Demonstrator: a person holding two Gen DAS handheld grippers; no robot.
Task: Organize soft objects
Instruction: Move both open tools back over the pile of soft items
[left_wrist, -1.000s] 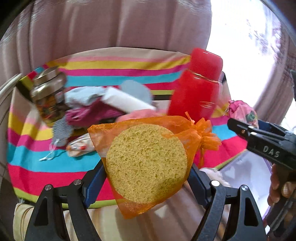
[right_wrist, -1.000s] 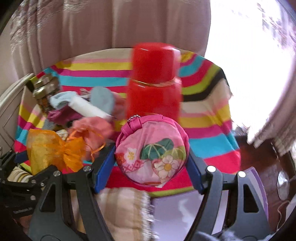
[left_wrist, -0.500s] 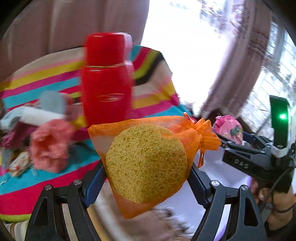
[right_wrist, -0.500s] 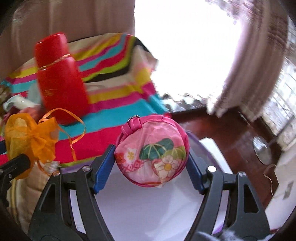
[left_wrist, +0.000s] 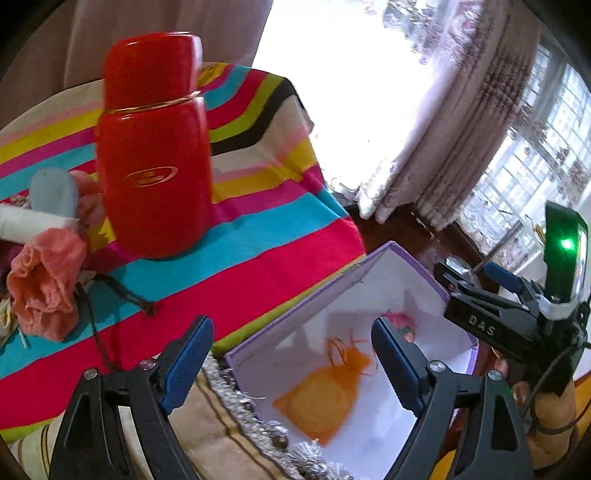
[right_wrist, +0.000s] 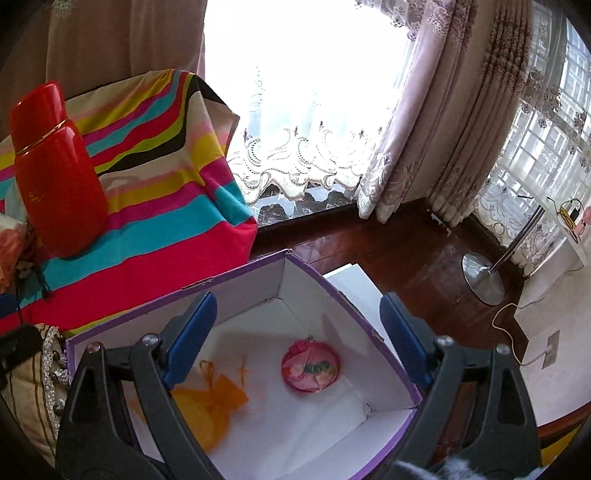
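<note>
While half hidden from the left wrist, pink pouch (right_wrist: 310, 366) shows whole from the right.

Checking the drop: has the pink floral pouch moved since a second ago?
Yes. The pink floral pouch has left the opening right claw and now lies down inside the purple-edged box.

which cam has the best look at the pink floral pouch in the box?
Right wrist. The pink floral pouch lies whole and unobstructed on the floor of the purple-edged box. In the left wrist view only a sliver of it shows behind a blue finger pad.
</note>
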